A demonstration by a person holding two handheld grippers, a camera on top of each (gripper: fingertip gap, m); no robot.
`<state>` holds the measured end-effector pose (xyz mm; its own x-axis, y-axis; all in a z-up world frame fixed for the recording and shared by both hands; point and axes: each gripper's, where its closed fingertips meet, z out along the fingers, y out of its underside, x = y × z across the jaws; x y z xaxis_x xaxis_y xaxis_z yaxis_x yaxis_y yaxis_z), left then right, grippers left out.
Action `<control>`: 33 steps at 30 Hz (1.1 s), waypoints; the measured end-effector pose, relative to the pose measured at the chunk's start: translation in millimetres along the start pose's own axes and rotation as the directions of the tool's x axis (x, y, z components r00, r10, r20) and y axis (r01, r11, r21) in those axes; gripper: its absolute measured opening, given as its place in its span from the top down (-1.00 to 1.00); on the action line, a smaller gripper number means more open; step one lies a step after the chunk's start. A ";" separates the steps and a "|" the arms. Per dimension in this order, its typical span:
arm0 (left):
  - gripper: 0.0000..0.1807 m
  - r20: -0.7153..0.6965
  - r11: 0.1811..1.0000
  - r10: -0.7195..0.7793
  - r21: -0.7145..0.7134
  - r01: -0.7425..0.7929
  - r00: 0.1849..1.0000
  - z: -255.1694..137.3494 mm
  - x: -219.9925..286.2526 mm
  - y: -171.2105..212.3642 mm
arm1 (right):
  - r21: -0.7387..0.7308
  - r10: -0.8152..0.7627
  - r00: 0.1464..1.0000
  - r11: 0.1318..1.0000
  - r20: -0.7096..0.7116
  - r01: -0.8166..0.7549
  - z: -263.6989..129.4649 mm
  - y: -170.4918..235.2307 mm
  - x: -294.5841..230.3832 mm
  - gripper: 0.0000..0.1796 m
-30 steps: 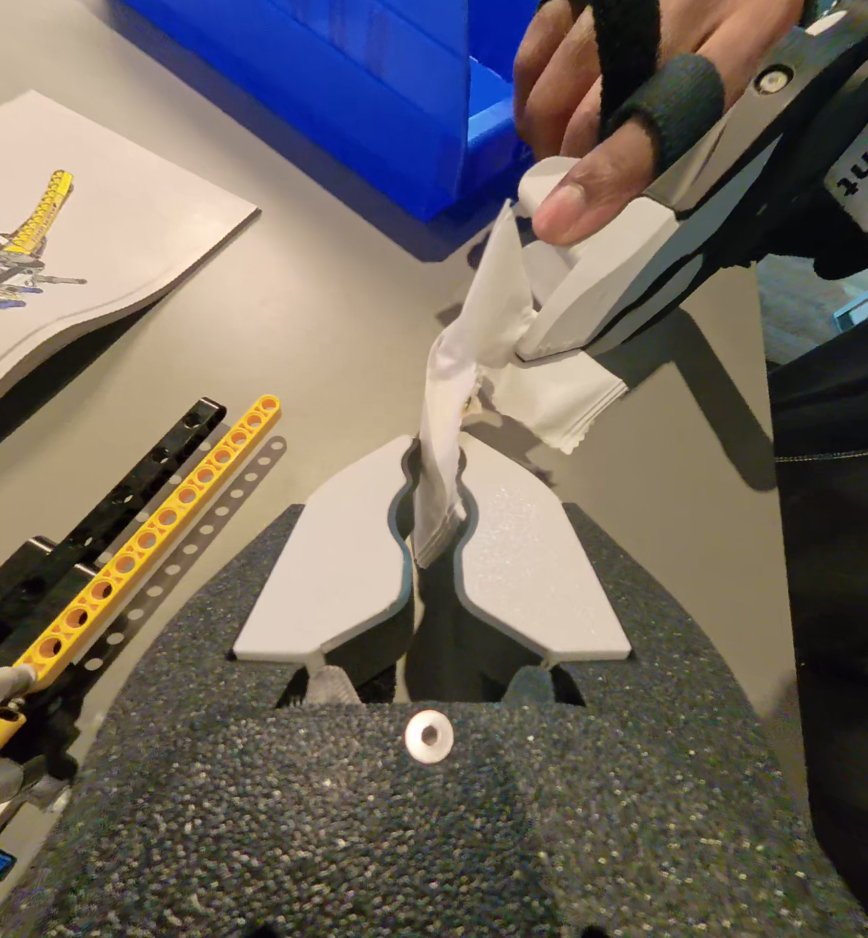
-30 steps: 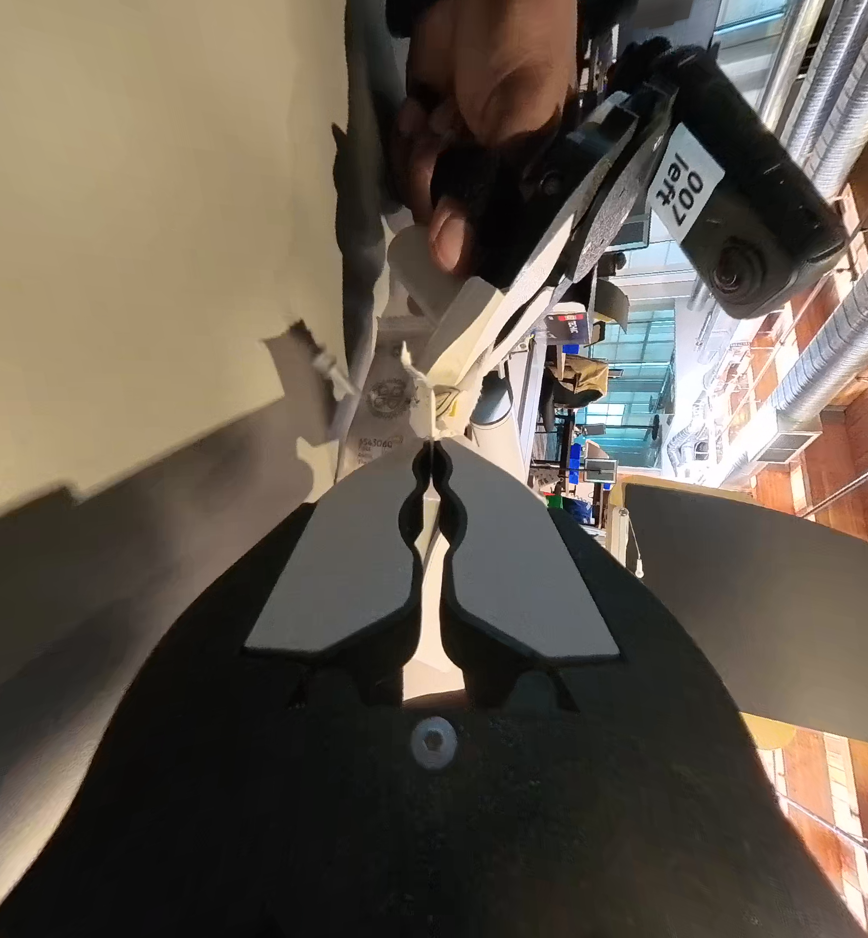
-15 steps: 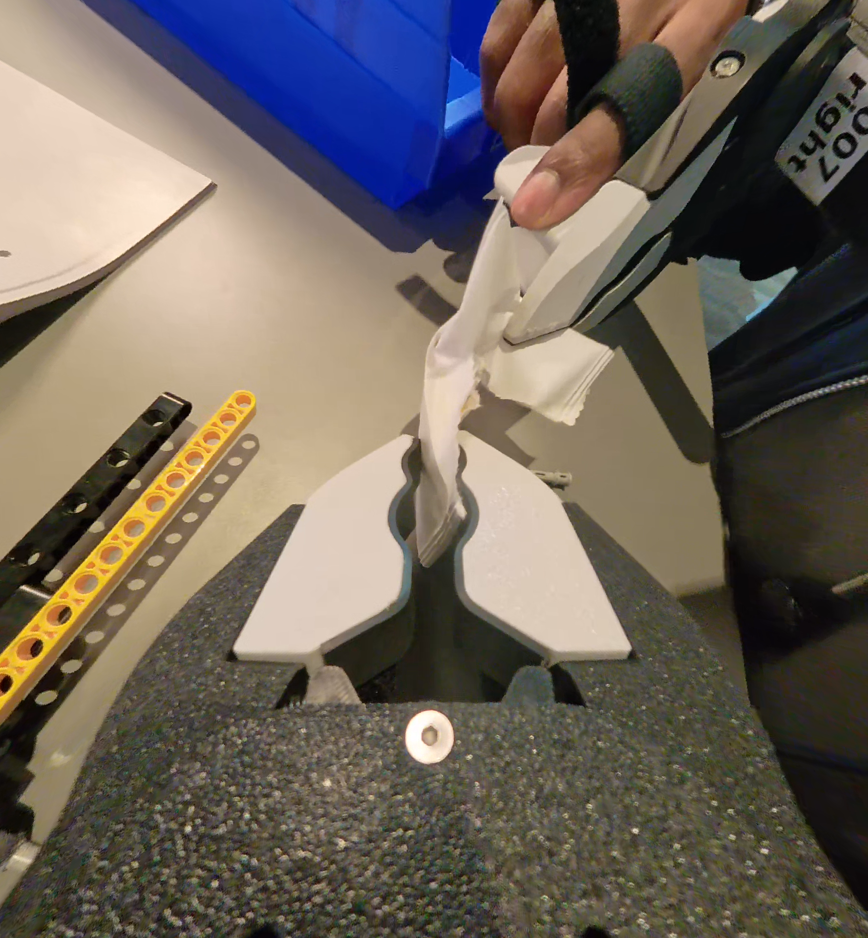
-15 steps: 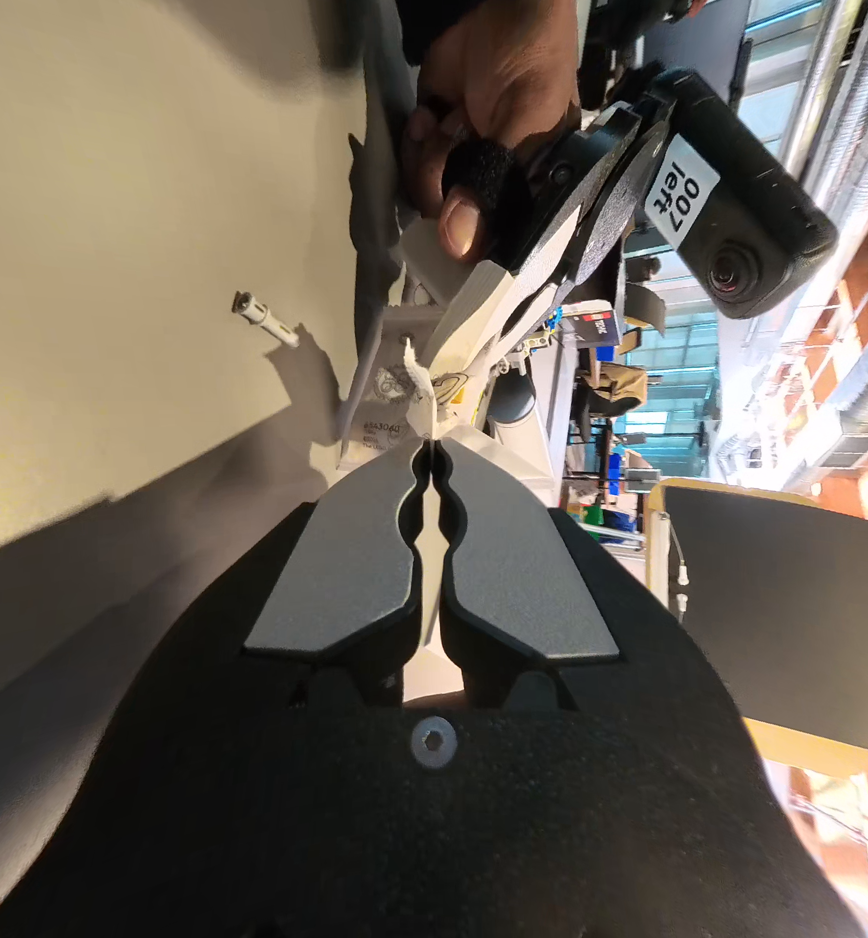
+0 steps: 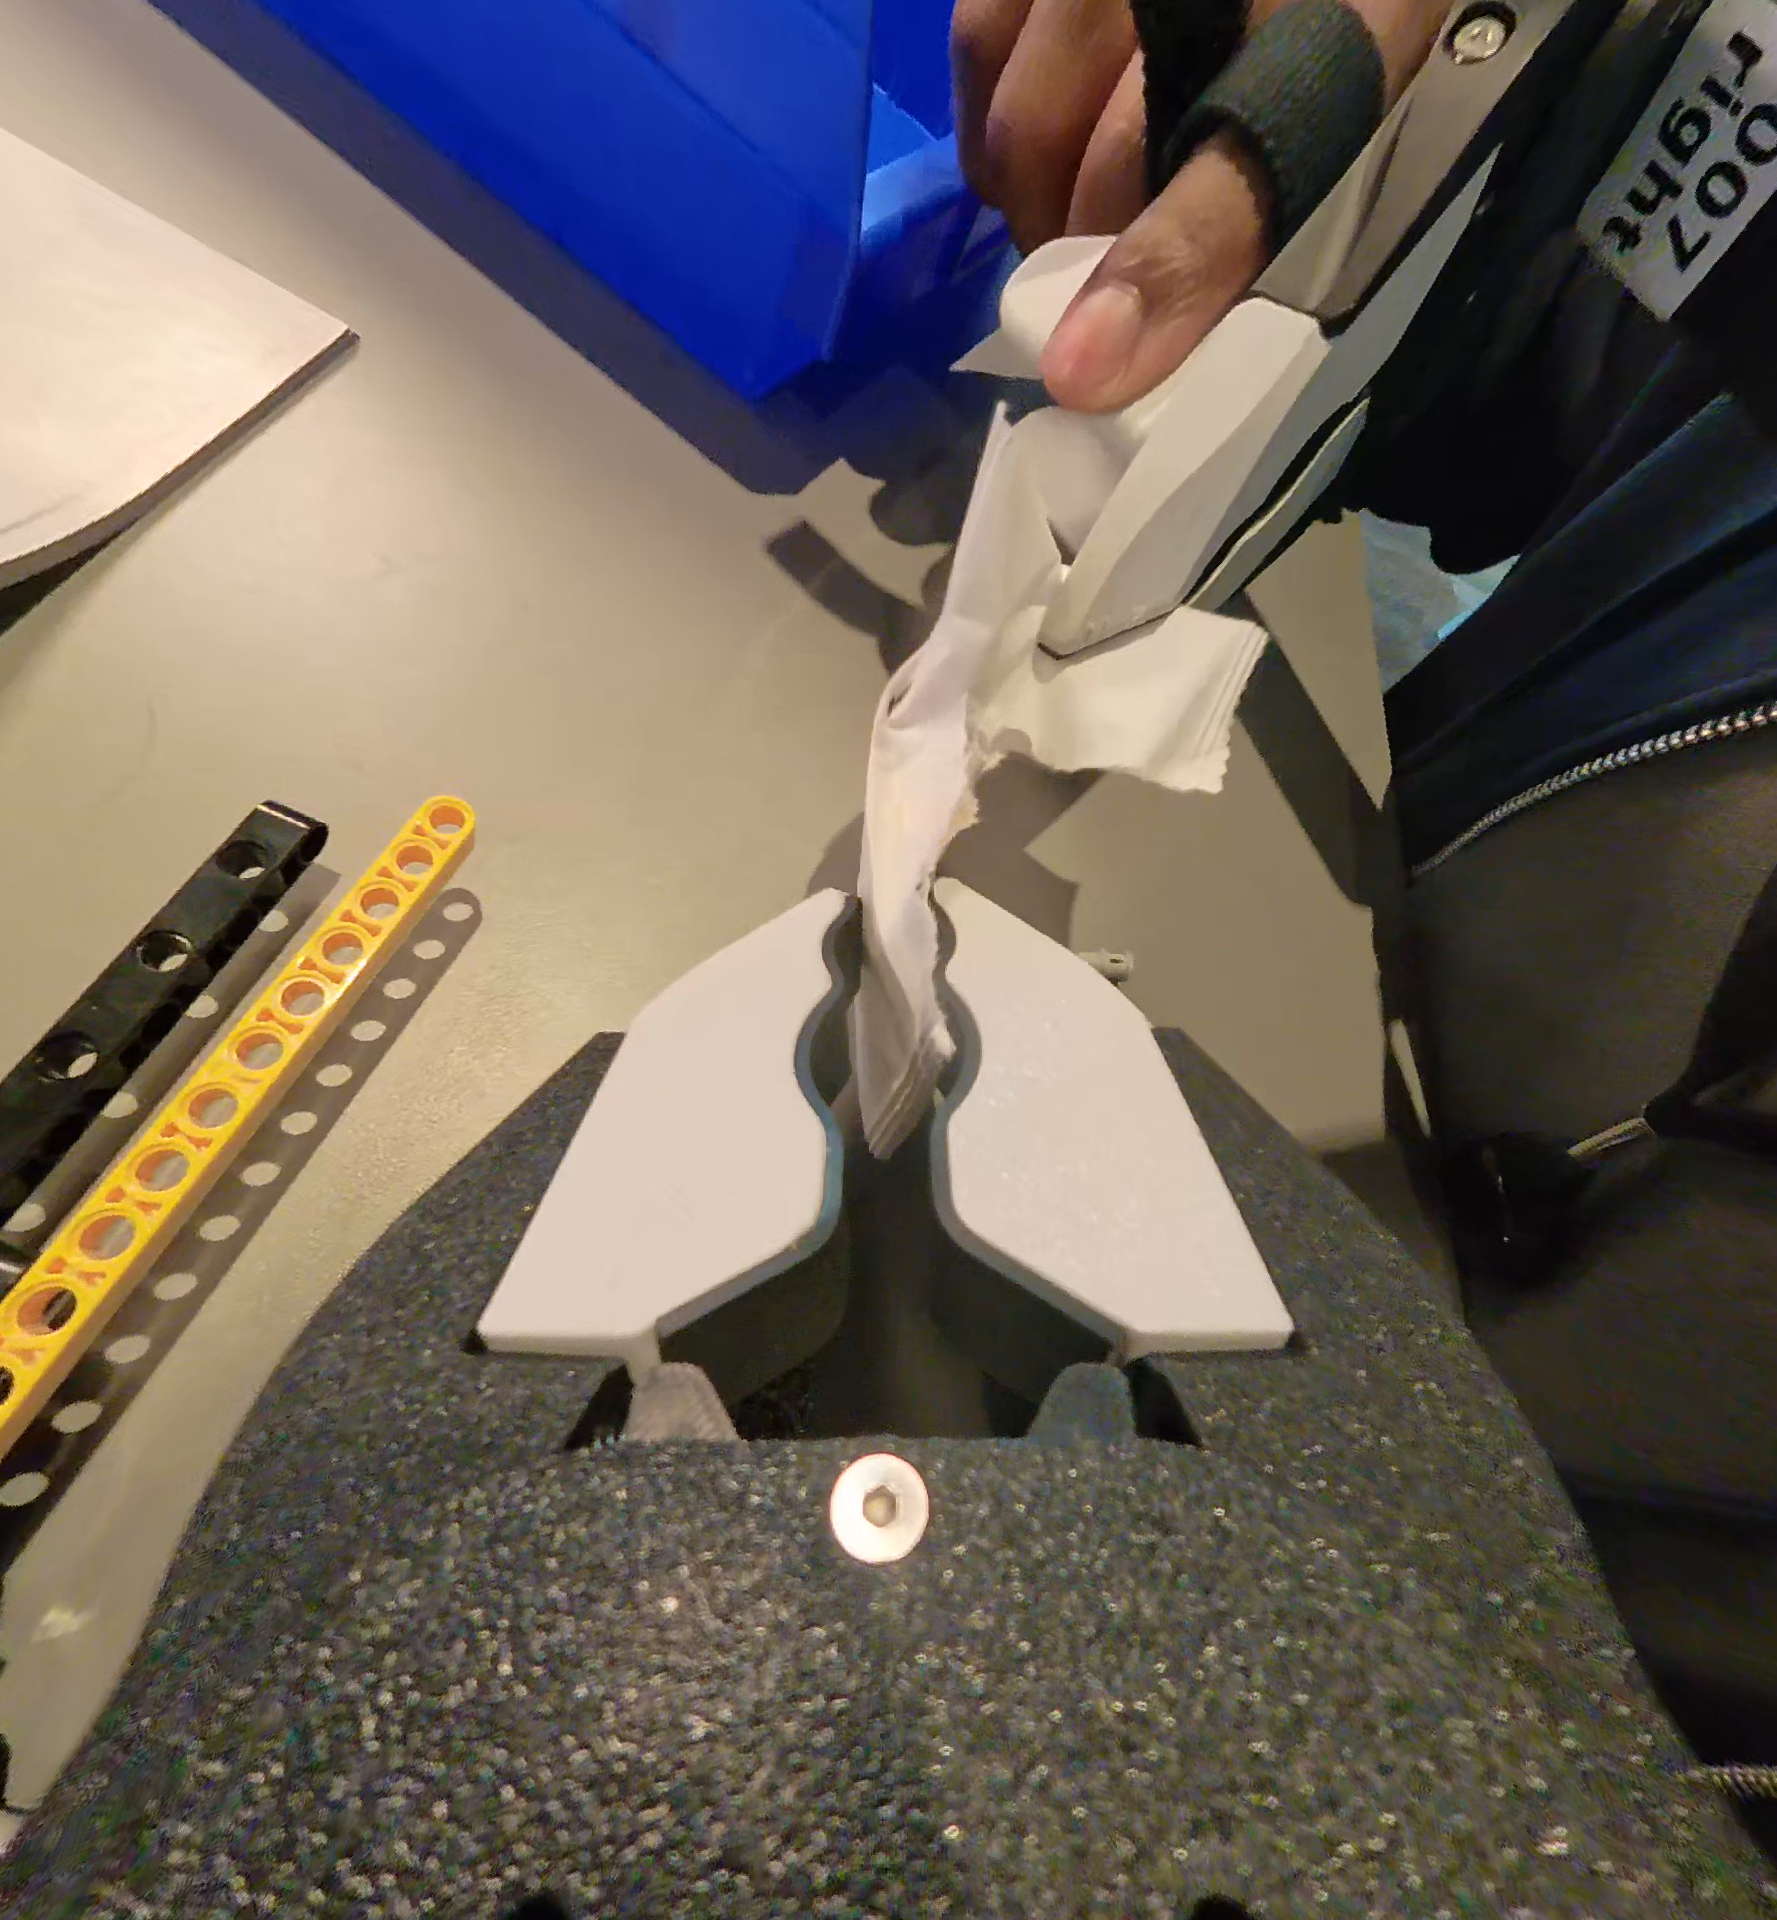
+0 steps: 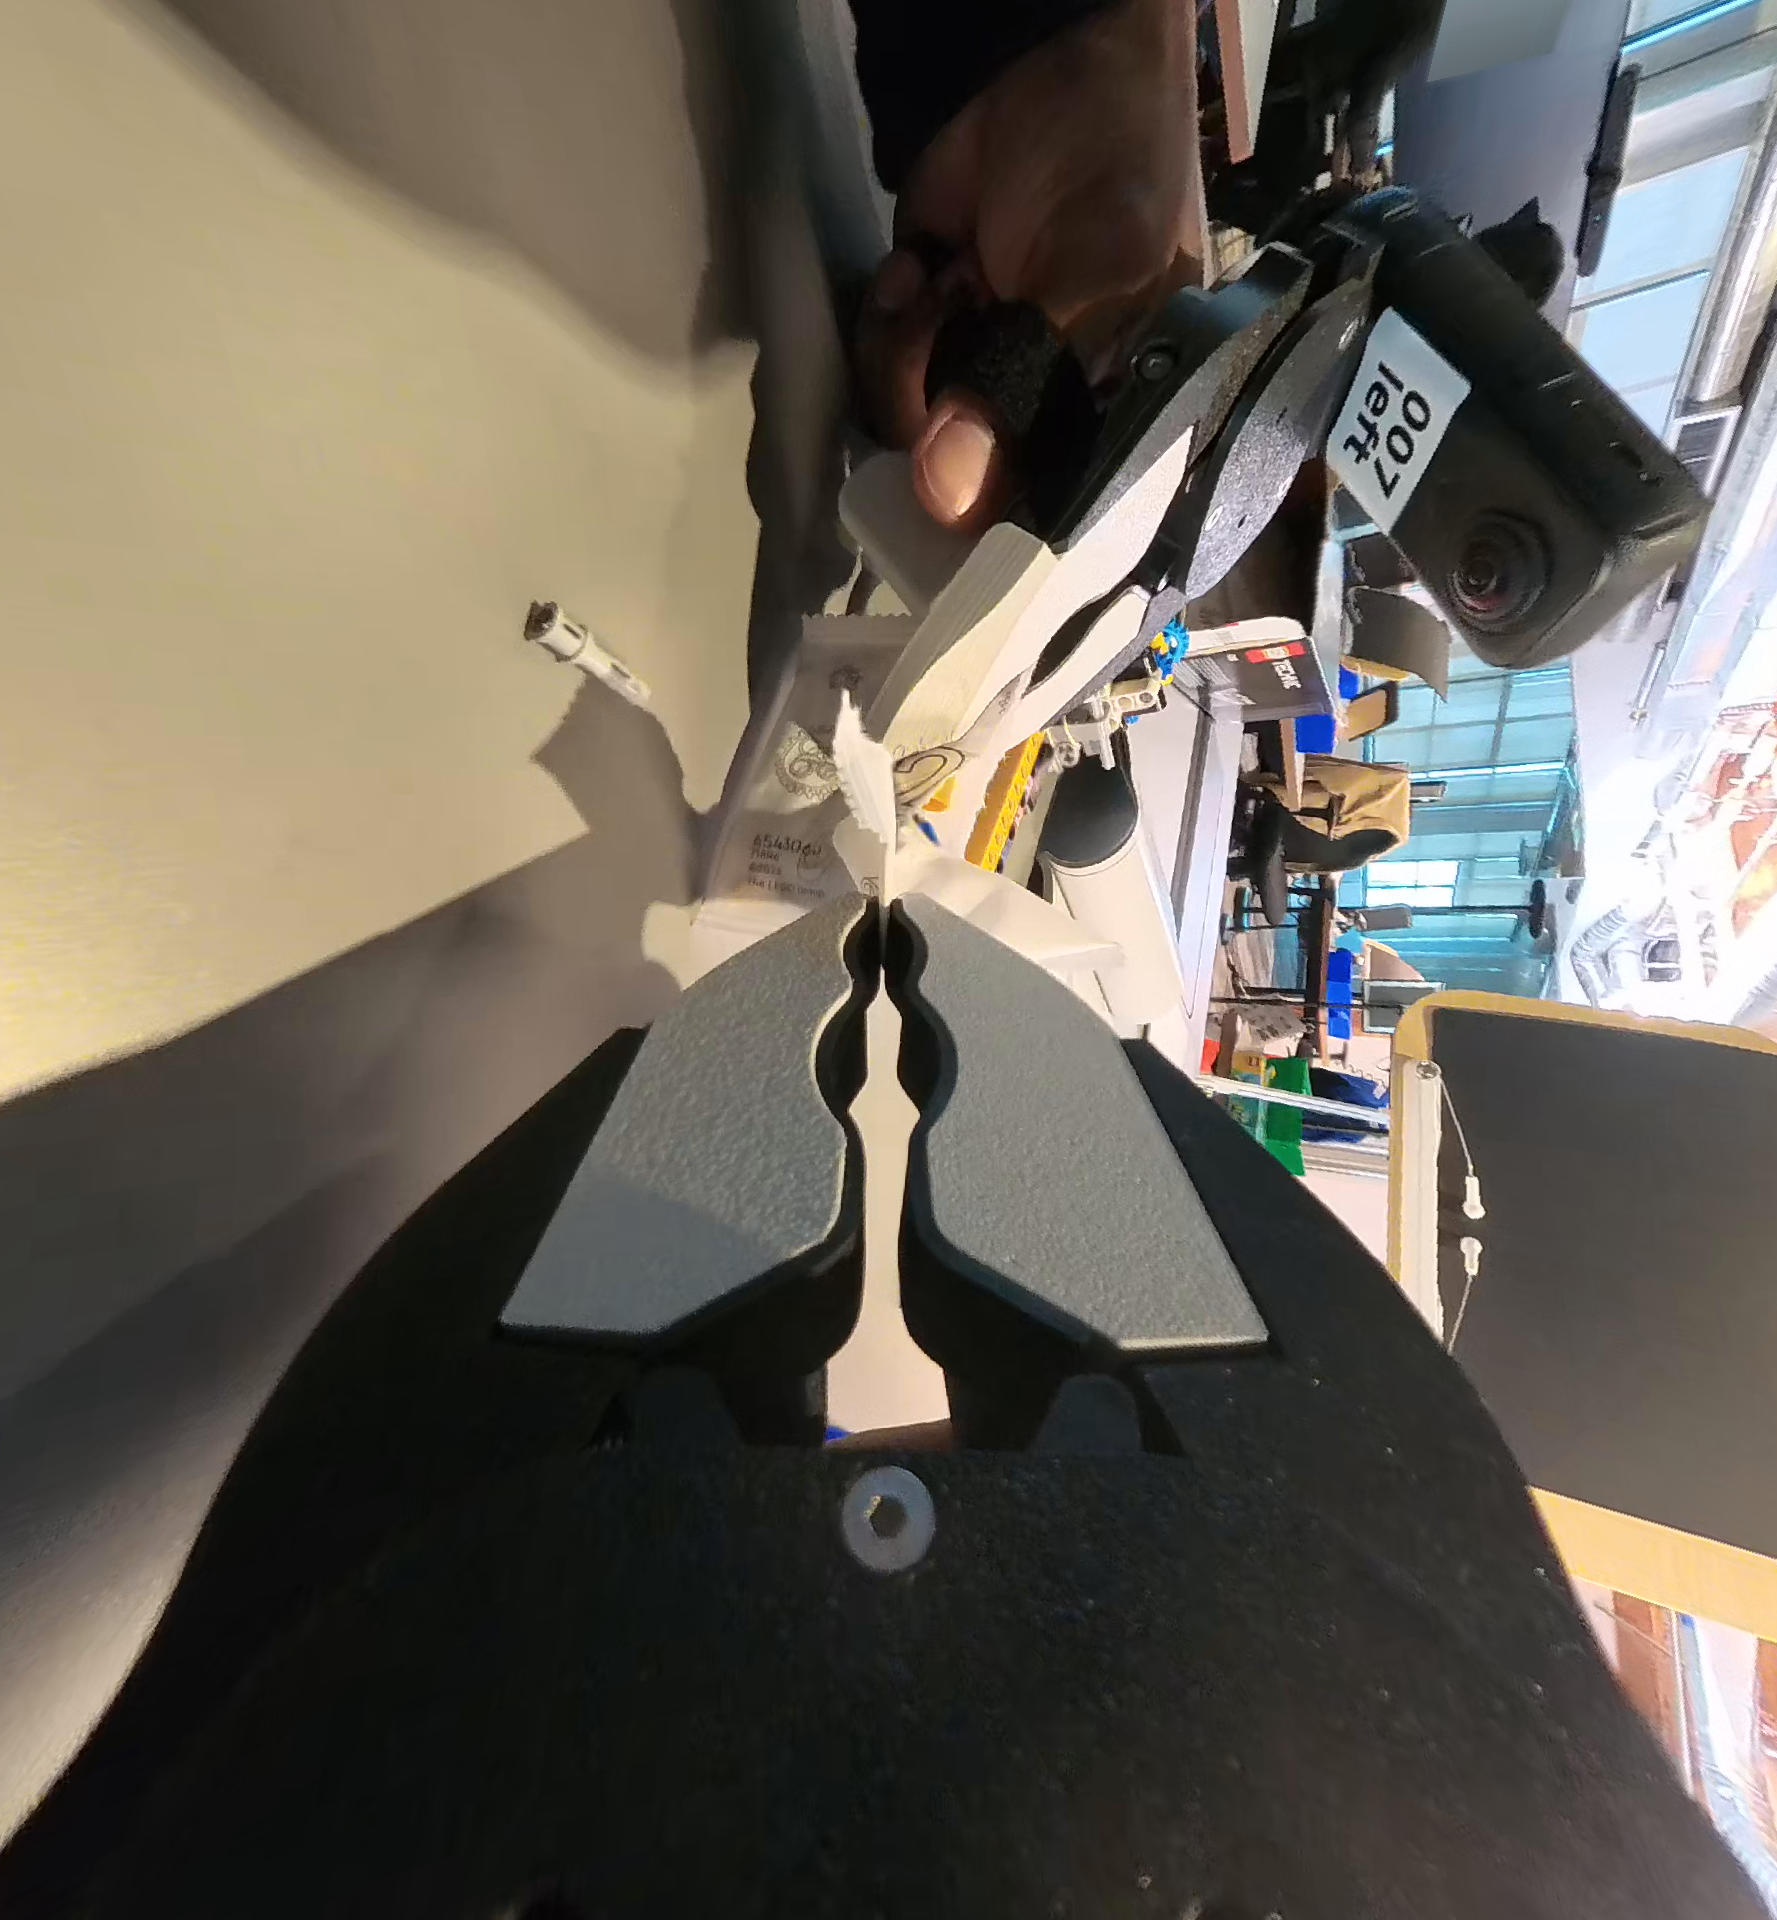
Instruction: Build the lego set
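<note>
A white paper parts bag is stretched between both grippers above the grey table and is torn at its middle. My left gripper is shut on its lower end. My right gripper comes in from the upper right and is shut on the bag's upper part, with a thumb on its finger. In the right wrist view, rolled sideways, my right gripper pinches the bag and the left gripper grips it just beyond. A small grey pin lies loose on the table; it also shows in the left wrist view.
A yellow holed beam and a black holed beam lie at the left, joined to a partly built model at the frame edge. A blue bin stands behind. An instruction booklet lies at the far left. A person's dark jacket fills the right. My right fingertips sit around 5 cm from my left ones.
The grippers have pulled the bag further apart and the tear has widened. A small grey pin has appeared on the table. The left view has shifted right, away from the booklet.
</note>
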<state>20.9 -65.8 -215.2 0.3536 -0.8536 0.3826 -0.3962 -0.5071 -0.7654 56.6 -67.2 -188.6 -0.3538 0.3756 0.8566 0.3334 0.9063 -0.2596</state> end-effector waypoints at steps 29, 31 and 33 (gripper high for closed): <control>0.89 -0.041 0.995 -0.088 -0.038 0.087 0.995 -0.7 -3.6 3.5 | -0.013 0.062 0.996 0.998 0.070 -0.061 -11.0 14.0 -4.7 1.00; 0.88 -0.046 0.996 -0.090 -0.034 0.088 0.995 -1.4 -3.4 3.0 | -0.013 0.092 0.994 0.996 0.057 -0.091 -15.6 22.1 -3.7 1.00; 0.89 -0.039 0.994 -0.099 -0.058 0.097 0.994 1.4 -4.5 5.1 | -0.005 0.091 0.994 0.996 0.057 -0.091 -14.9 17.7 -1.6 1.00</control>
<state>18.5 -64.3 -221.6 0.3582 -0.8029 0.4765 -0.4081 -0.5937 -0.6936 76.2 -54.6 -187.9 -0.3711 0.4665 0.8029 0.3681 0.8677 -0.3341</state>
